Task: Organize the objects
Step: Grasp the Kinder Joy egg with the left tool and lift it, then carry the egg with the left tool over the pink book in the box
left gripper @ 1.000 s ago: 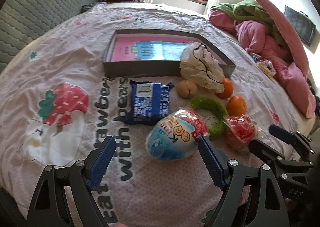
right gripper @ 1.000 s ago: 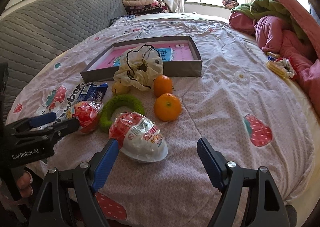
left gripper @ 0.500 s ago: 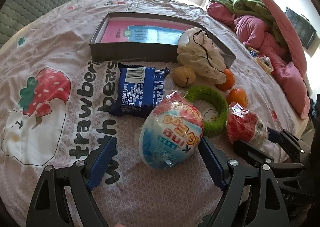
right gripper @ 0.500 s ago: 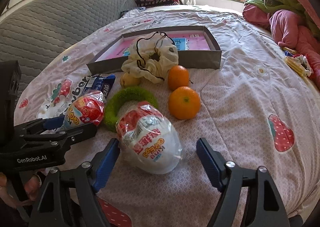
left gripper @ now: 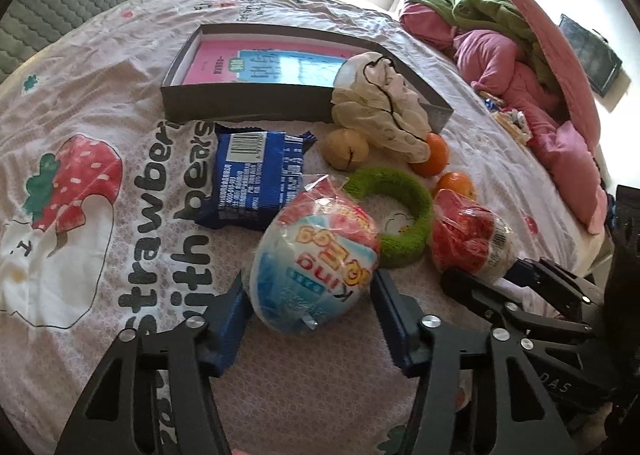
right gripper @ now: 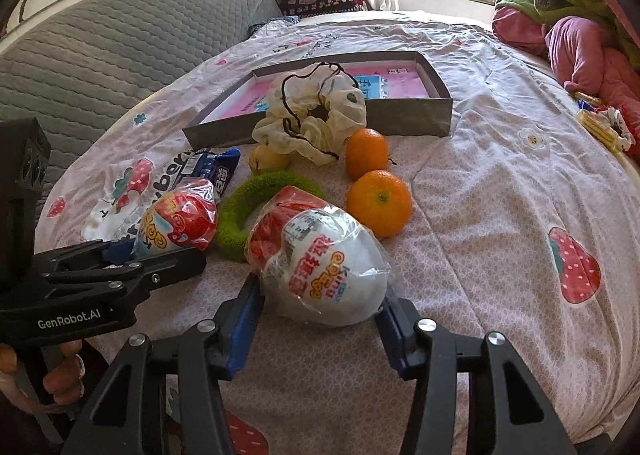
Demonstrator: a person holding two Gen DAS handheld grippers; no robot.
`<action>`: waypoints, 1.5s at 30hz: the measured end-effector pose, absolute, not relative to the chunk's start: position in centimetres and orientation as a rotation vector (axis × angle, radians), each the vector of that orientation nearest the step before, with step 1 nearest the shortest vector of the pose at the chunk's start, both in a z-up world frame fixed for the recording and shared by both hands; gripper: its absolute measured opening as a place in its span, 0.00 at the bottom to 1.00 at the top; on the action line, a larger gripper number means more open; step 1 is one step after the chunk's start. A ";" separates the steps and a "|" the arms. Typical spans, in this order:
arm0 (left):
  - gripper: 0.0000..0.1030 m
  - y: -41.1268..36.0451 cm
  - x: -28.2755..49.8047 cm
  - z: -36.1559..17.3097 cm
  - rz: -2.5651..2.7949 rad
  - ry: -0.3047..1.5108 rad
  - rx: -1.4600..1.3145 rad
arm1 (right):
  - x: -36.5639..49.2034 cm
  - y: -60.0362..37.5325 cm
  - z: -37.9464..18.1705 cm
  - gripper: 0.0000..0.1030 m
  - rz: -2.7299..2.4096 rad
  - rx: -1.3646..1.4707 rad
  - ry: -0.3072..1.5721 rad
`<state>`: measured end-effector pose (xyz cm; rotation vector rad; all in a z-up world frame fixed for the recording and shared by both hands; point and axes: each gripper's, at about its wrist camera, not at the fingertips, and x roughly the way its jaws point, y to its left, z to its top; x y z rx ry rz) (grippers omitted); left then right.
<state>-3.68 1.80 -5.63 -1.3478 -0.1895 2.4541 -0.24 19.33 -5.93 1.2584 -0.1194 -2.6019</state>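
Note:
My left gripper (left gripper: 310, 297) is shut on a blue-and-red wrapped toy egg (left gripper: 316, 263), its pads against both sides. That egg also shows in the right wrist view (right gripper: 178, 221). My right gripper (right gripper: 320, 303) is shut on a white-and-red wrapped toy egg (right gripper: 324, 267), which shows in the left wrist view (left gripper: 470, 241). Both eggs rest on the bed sheet. A grey open box (left gripper: 248, 101) with a pink book inside lies further back, and shows in the right wrist view (right gripper: 416, 121).
Between eggs and box lie a blue snack pack (left gripper: 256, 179), a green ring (left gripper: 404, 211), two oranges (right gripper: 378, 203) (right gripper: 366, 153), a brownish fruit (left gripper: 346, 149) and a cream scrunchie (right gripper: 310, 115). Pink and green bedding (left gripper: 520, 51) is piled at the right.
Both grippers moved forward over the eggs and closed from wide open until their pads met the eggs' sides.

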 end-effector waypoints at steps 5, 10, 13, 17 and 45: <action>0.56 1.8 -3.3 -5.1 2.448 -0.208 -1.308 | 0.1 19.6 -5.5 0.51 -2.626 1.217 -0.132; 0.55 1.8 -3.0 -4.4 2.444 -0.220 -1.250 | 0.2 20.0 -5.0 0.51 -2.634 1.183 -0.167; 0.55 1.5 -3.0 -4.2 2.443 -0.239 -1.238 | 0.3 19.9 -4.7 0.51 -2.640 1.169 -0.166; 0.55 1.3 -2.9 -3.9 2.454 -0.253 -1.224 | 0.3 20.0 -4.4 0.51 -2.646 1.151 -0.170; 0.55 0.9 -4.3 -1.6 2.514 -0.249 -1.153 | -2.0 20.9 -2.1 0.22 -2.706 1.046 -0.177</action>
